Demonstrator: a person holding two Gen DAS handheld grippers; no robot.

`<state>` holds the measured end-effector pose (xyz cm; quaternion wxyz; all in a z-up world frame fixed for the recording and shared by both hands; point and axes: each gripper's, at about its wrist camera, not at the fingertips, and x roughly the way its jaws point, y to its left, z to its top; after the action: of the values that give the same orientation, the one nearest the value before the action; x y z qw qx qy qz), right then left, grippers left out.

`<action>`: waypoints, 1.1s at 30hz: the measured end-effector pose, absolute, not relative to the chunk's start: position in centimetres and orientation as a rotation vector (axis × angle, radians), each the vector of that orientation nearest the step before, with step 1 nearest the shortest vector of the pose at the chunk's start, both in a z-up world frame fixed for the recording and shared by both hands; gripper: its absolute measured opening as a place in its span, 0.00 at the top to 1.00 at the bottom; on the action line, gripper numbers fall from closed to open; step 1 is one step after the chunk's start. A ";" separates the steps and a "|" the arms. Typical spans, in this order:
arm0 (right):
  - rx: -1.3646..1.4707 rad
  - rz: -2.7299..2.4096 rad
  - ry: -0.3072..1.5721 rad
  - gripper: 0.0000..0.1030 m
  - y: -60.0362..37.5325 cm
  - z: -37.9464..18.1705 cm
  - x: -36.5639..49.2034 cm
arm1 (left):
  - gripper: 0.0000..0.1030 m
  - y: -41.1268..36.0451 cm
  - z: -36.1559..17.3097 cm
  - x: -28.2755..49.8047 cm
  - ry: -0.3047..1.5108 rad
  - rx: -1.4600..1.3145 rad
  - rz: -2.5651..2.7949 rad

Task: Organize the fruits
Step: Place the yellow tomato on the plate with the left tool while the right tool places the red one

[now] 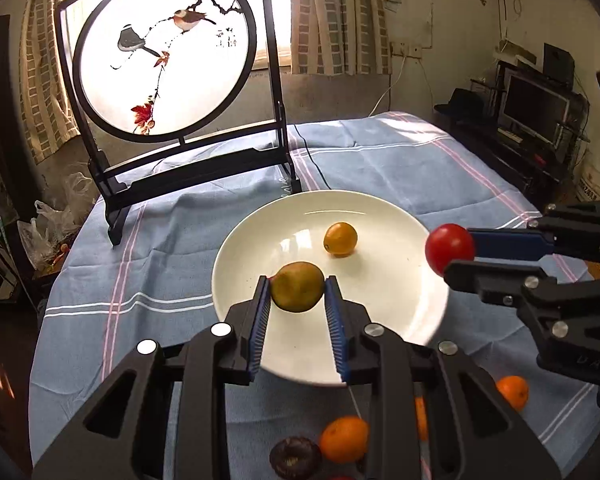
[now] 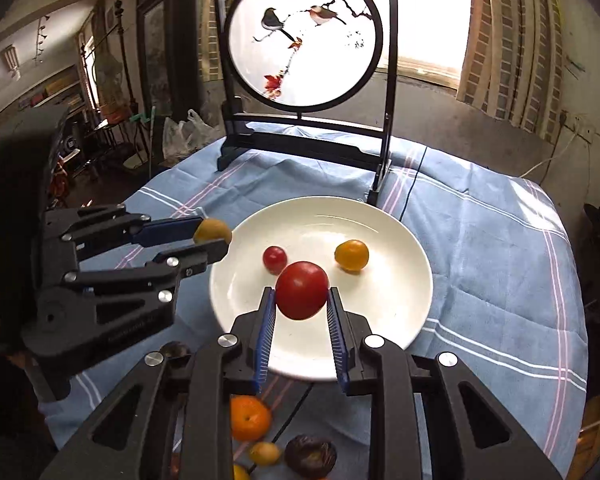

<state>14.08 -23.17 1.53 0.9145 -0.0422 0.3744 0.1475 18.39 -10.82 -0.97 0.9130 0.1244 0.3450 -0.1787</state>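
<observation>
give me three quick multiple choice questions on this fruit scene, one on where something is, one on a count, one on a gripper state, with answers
1. Where is the small orange-yellow round fruit?
A. on the round white plate
B. on the blue striped tablecloth
C. in the left gripper

2. How many fruits lie on that plate in the right wrist view, held ones aside?
A. none
B. two
C. four

3. What is the right gripper doing?
A. standing open and empty
B. shut on the large red tomato
C. shut on an orange

Answers:
1. A, it rests on the plate's far side.
2. B, the orange-yellow fruit and a small red tomato lie there.
3. B, both jaws press the tomato's sides above the plate, while the left gripper grips a brownish-green round fruit.
</observation>
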 end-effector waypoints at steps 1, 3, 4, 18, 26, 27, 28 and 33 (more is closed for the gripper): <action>-0.083 0.293 0.784 0.75 -23.3 1.0 15.3 | 0.74 -11.3 -1.6 19.2 0.725 0.272 -0.361; -0.076 0.280 0.813 0.75 -23.5 -0.2 17.2 | 0.74 -11.8 -2.8 20.5 0.747 0.292 -0.353; -0.076 0.275 0.825 0.75 -23.5 -0.6 18.0 | 0.74 -12.0 -3.3 21.1 0.757 0.299 -0.350; -0.089 0.262 0.910 0.58 -23.0 -4.8 22.6 | 0.60 -12.8 -7.1 24.5 0.834 0.319 -0.346; -0.045 0.260 0.851 0.56 -24.5 -2.7 20.1 | 0.33 -11.3 -5.7 23.4 0.799 0.280 -0.313; -0.045 0.270 0.850 0.56 -24.4 -2.5 19.3 | 0.33 -11.0 -5.5 22.9 0.795 0.276 -0.313; -0.047 0.282 0.848 0.56 -24.3 -2.2 18.4 | 0.33 -10.7 -5.1 22.4 0.790 0.270 -0.314; -0.094 0.369 0.827 0.55 -22.8 -1.0 11.5 | 0.32 -8.3 -3.6 18.4 0.756 0.257 -0.323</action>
<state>11.47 -22.80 -1.02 0.8982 -0.0456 0.3994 0.1780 18.39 -8.31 -3.61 0.9087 0.1247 0.3663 -0.1566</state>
